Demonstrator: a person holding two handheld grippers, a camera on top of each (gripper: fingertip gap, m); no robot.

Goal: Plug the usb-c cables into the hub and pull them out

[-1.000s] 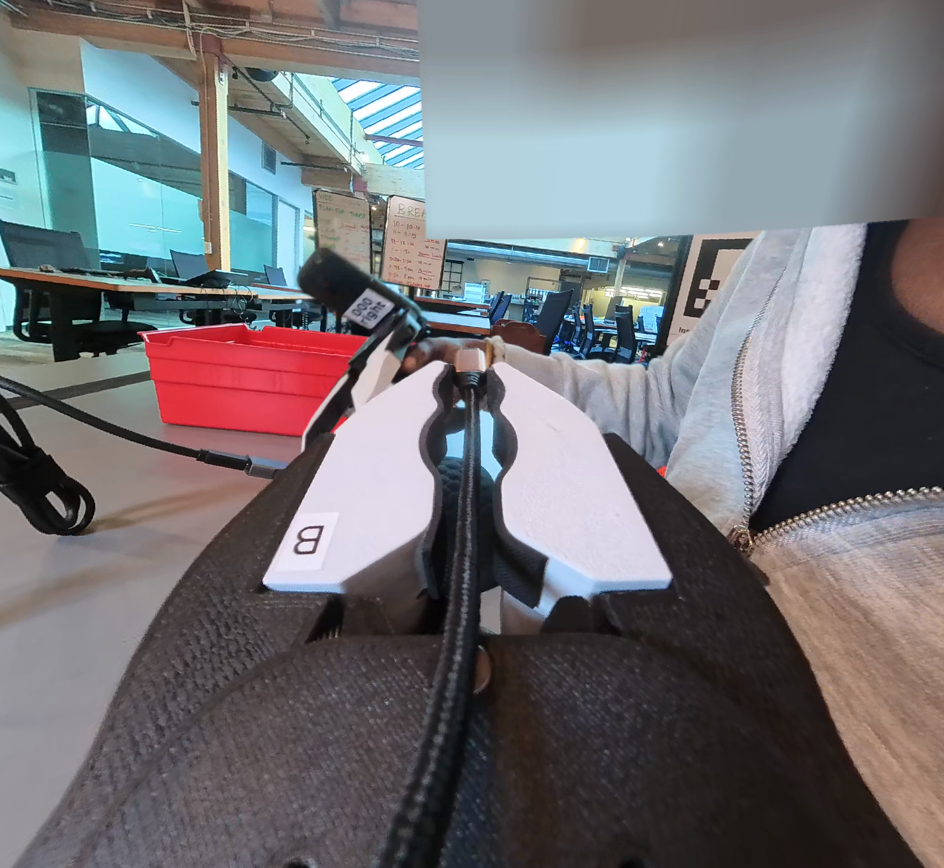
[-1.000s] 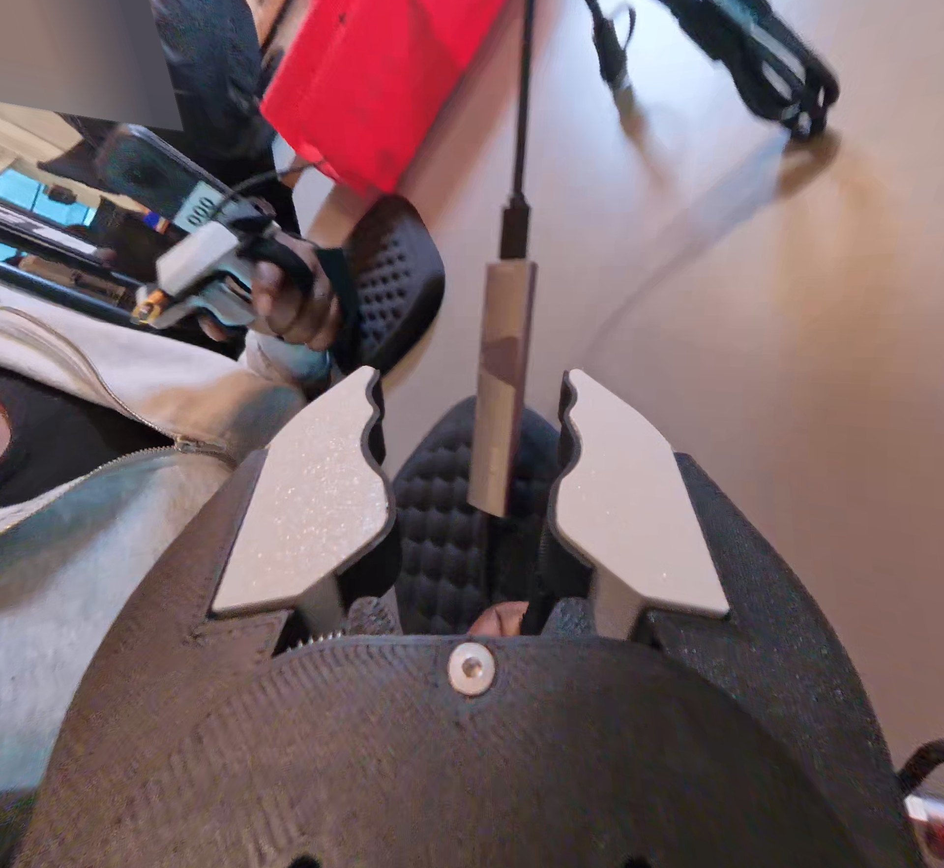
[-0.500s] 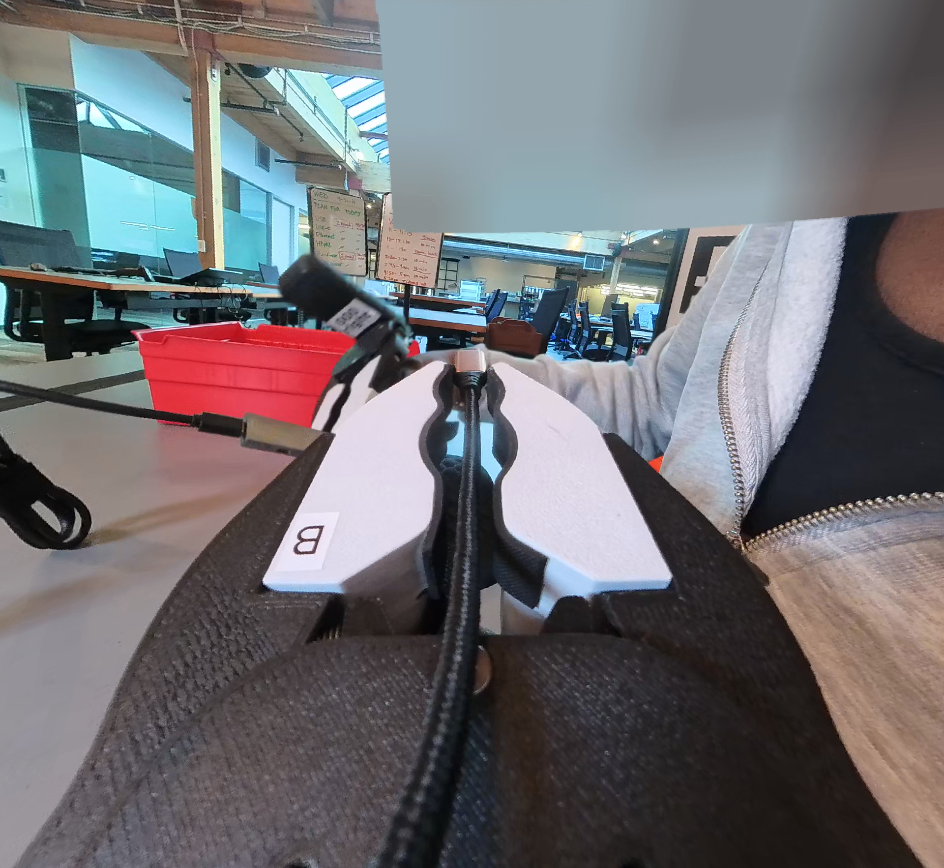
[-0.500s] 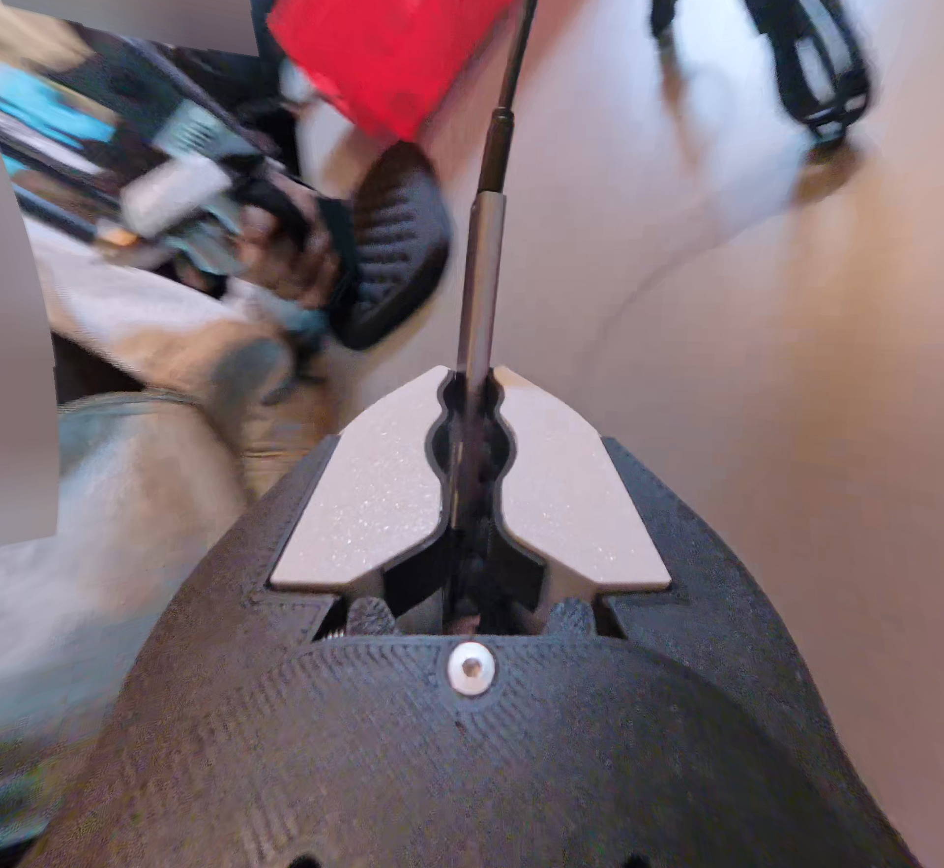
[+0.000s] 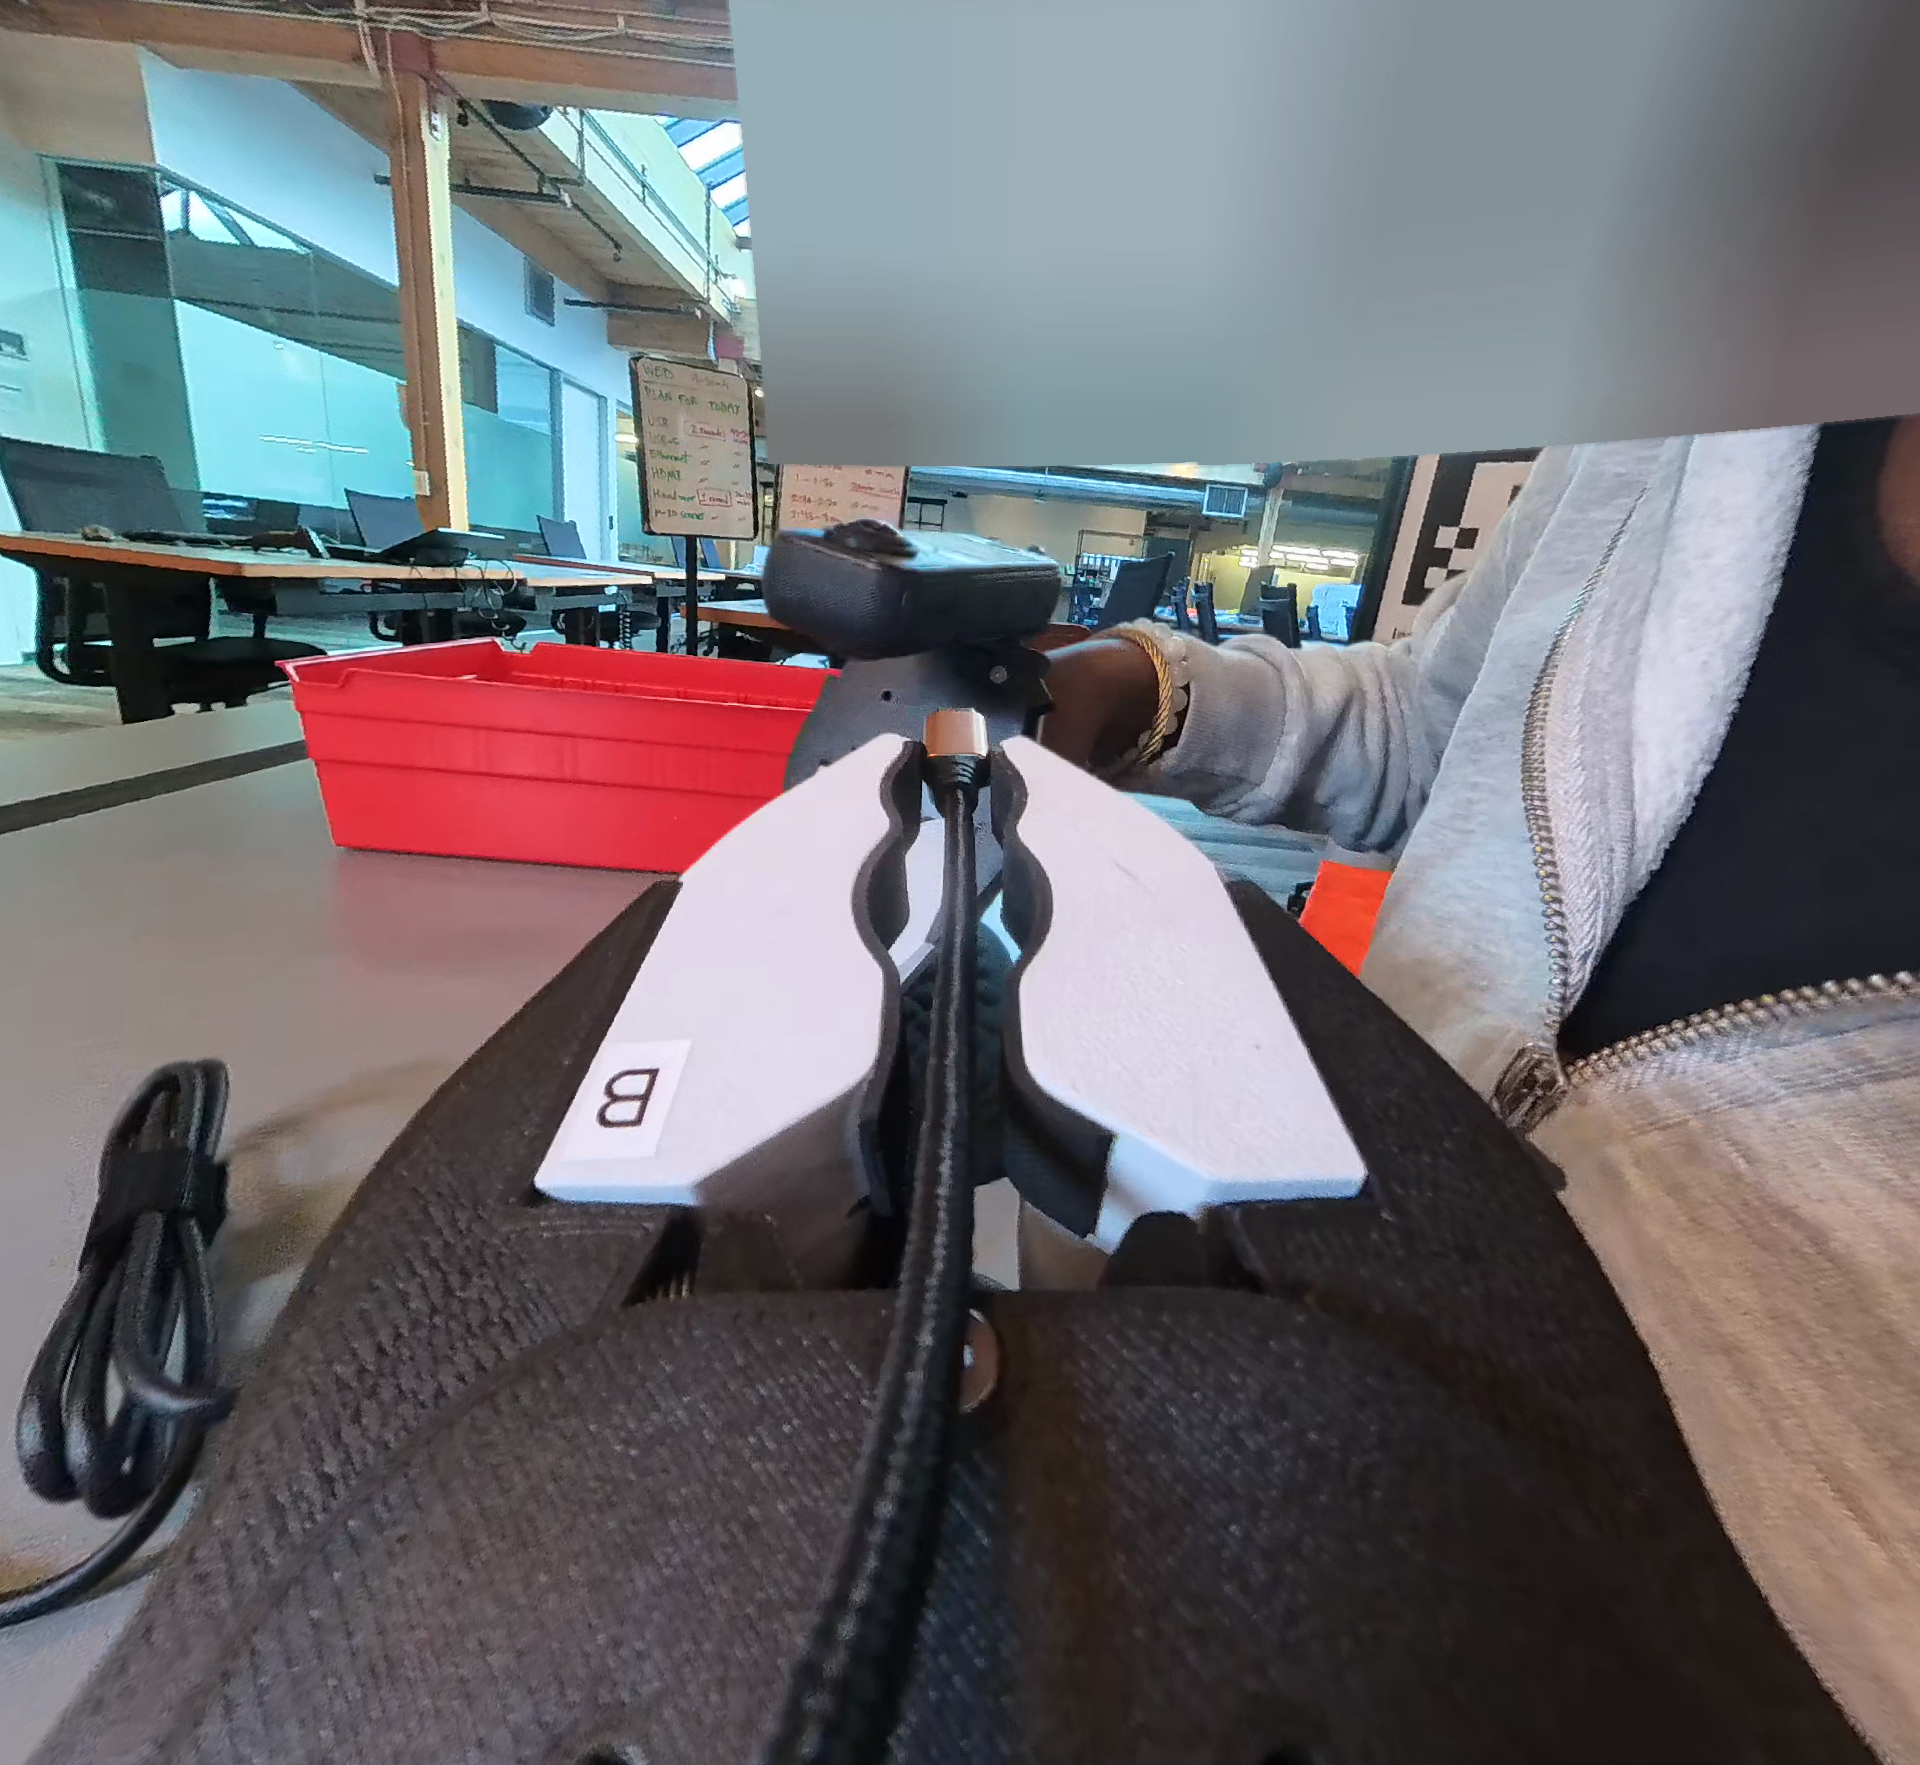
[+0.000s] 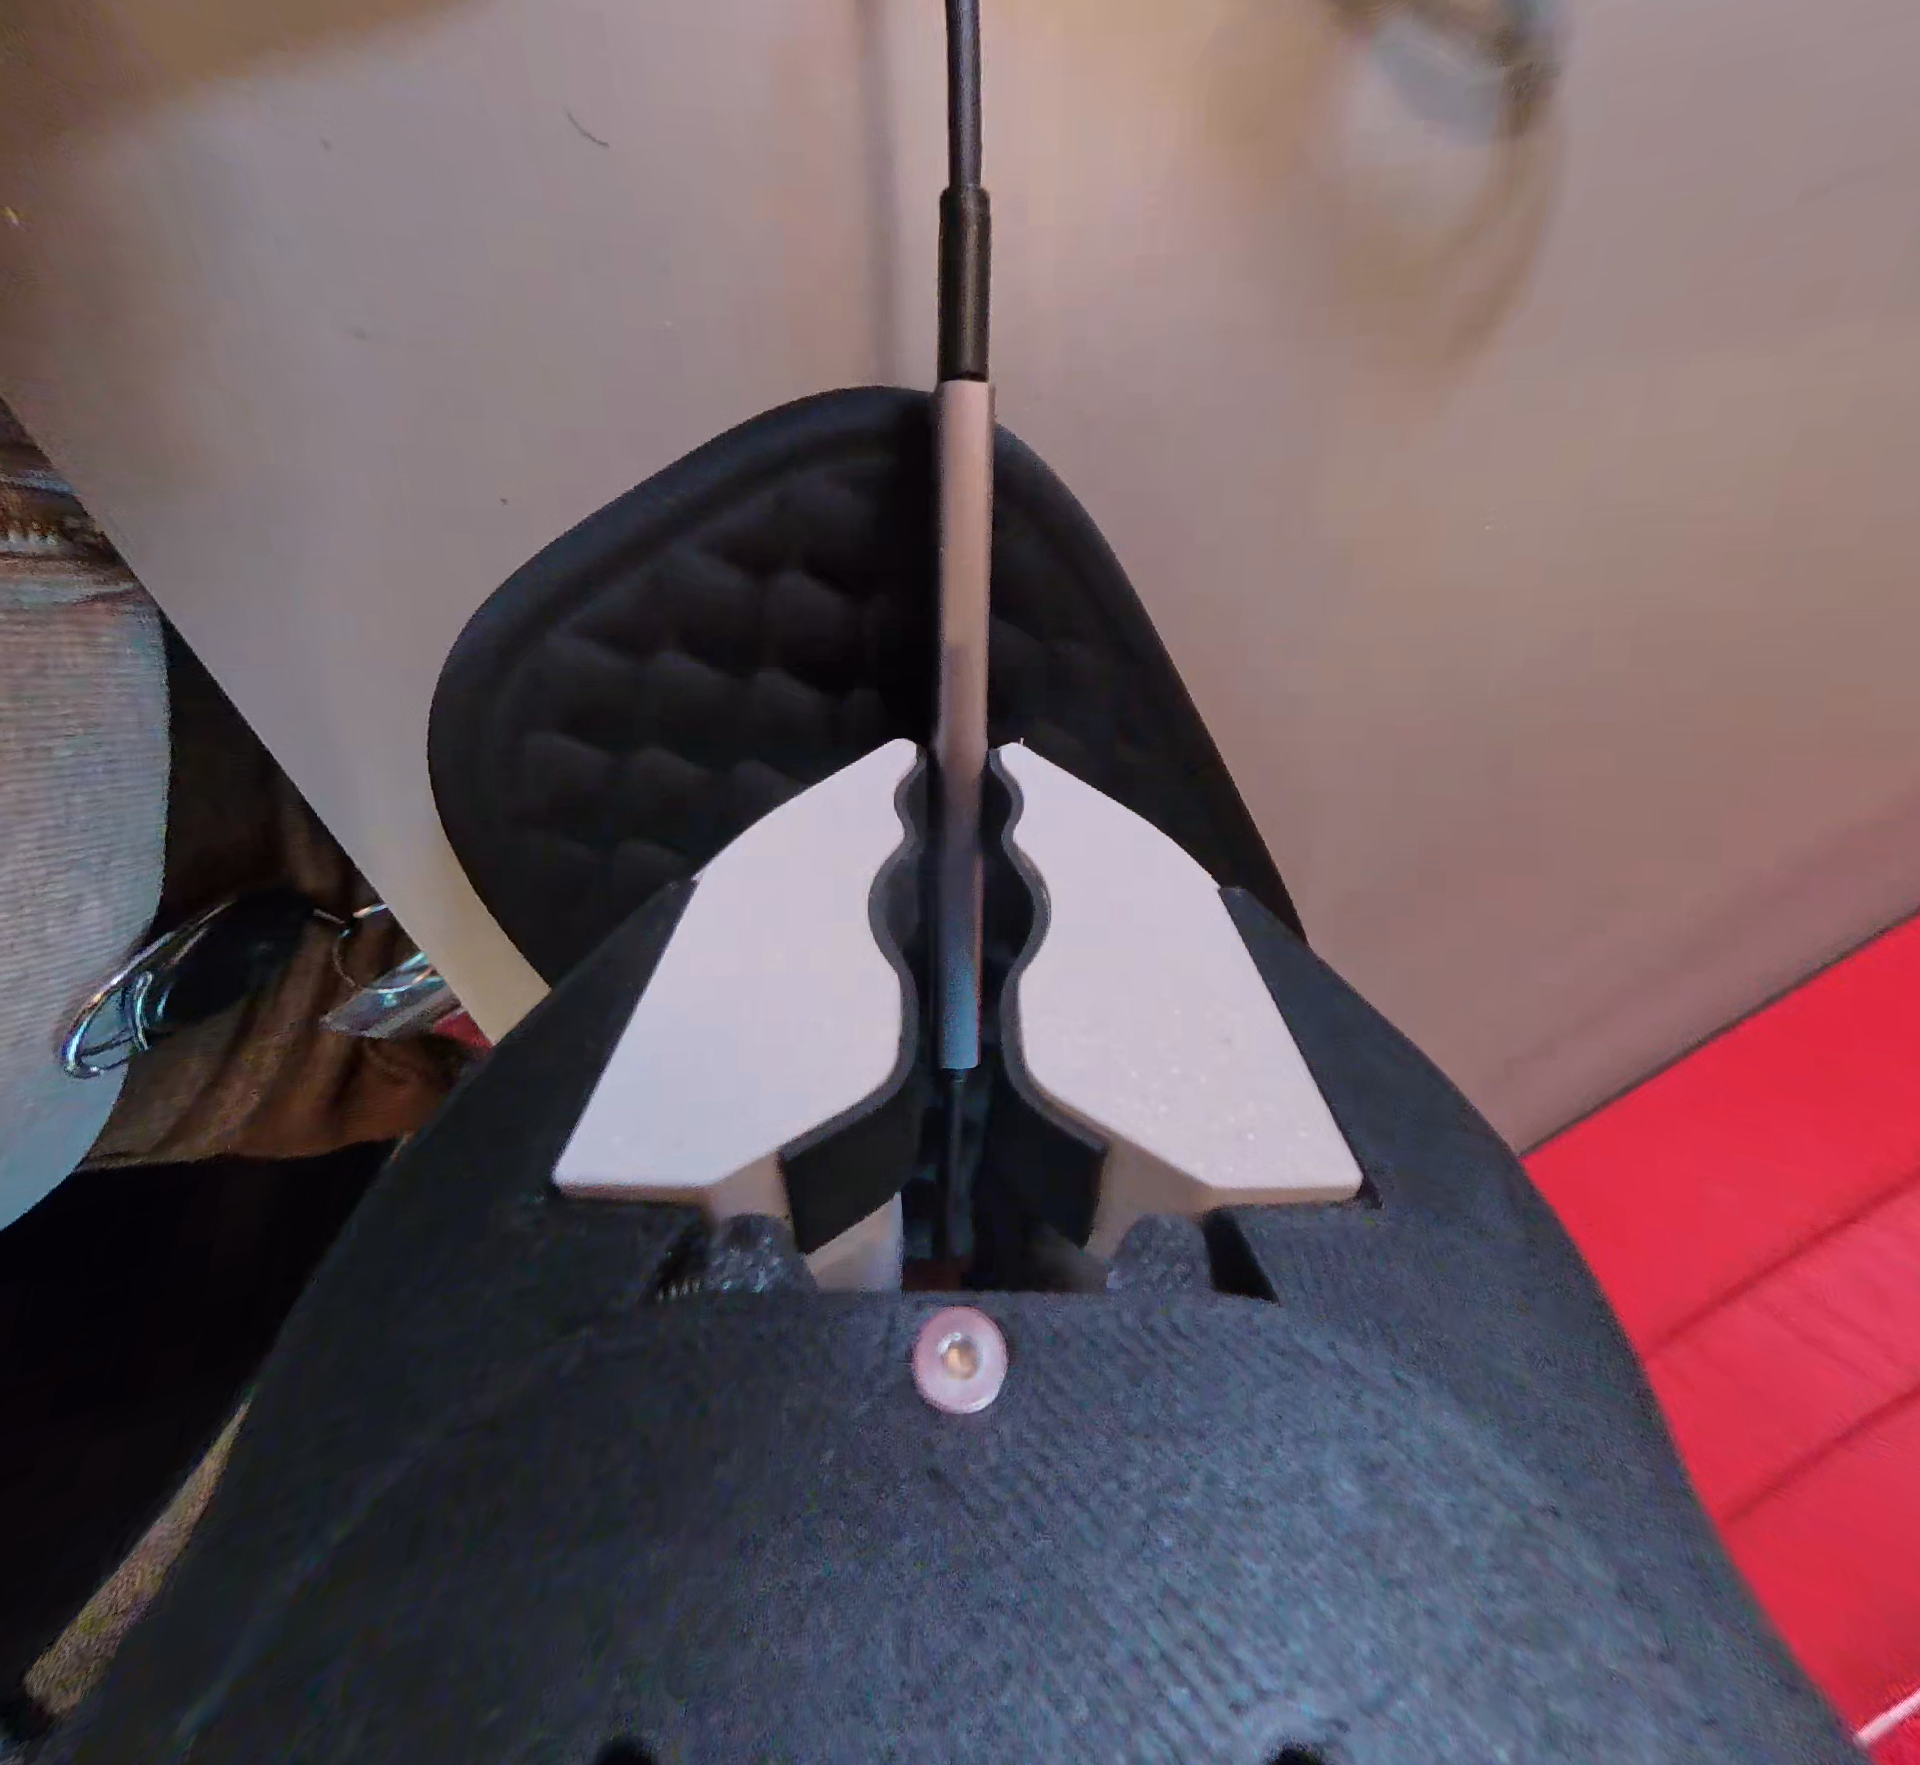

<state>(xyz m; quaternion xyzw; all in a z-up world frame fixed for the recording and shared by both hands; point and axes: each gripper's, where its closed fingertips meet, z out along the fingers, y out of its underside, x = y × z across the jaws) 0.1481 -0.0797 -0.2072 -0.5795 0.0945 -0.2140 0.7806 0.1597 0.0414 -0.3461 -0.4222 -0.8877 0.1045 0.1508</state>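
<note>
My left gripper [image 5: 961, 757] is shut on a black braided usb-c cable [image 5: 940, 1144]. The cable's metal plug [image 5: 956, 733] sticks out past the fingertips. The right gripper [image 5: 914, 593], held by a hand, shows just beyond that plug. In the right wrist view my right gripper [image 6: 956, 765] is shut on the slim grey hub [image 6: 961, 593], seen edge-on. The hub's own thin black cable [image 6: 961, 53] runs up and away from it. The hub's ports are not visible.
A red bin [image 5: 551, 749] stands on the grey table [image 5: 208, 936] and also shows in the right wrist view [image 6: 1766, 1248]. A coiled black cable [image 5: 135, 1300] lies at the left. A black quilted pad [image 6: 675, 676] lies behind the hub. A person in a grey hoodie [image 5: 1714, 1300] is close on the right. Left tips to right tips: about 20 cm.
My right gripper has shut on the hub, which lay between open fingers one second ago, and swung round in front of the left gripper's tips. The left gripper still holds its cable.
</note>
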